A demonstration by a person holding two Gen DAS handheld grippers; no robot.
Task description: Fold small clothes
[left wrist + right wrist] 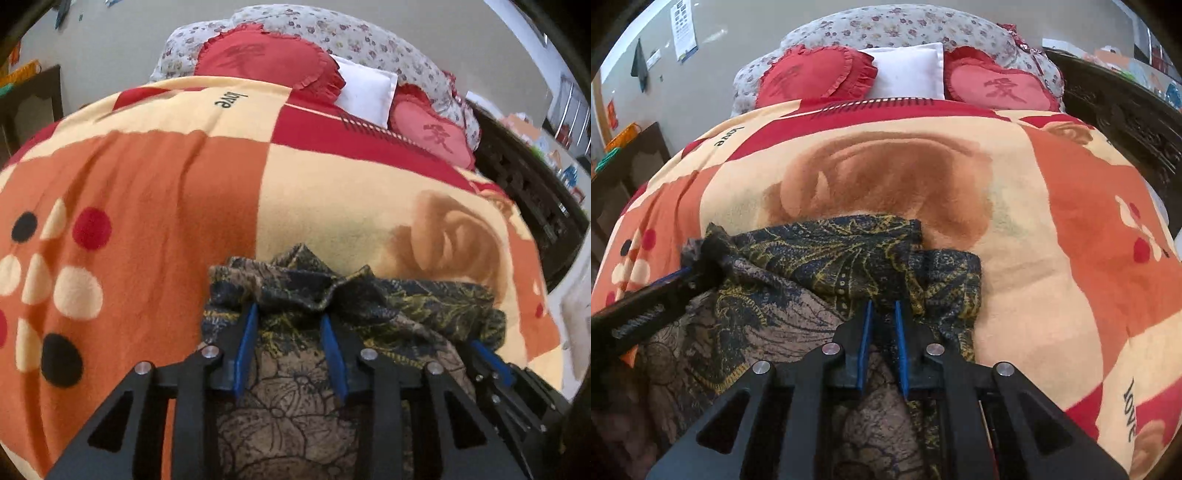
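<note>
so far: cloth [827, 254] half folded on bed [1052, 206]
left gripper [290, 314]: fingers spread over bunched edge
right gripper [882, 304]: fingers pinching fold
left: flattening, more folds

A bed is covered by a fleece blanket [1052, 229] in orange, cream and red blocks, with the word "love" printed on it. At 12 o'clock lie two red heart cushions [816, 74], a white pillow [912, 70] between them, and behind them a floral quilt [905, 26]. At 2 o'clock stands a dark wooden frame [1126, 118].
</note>
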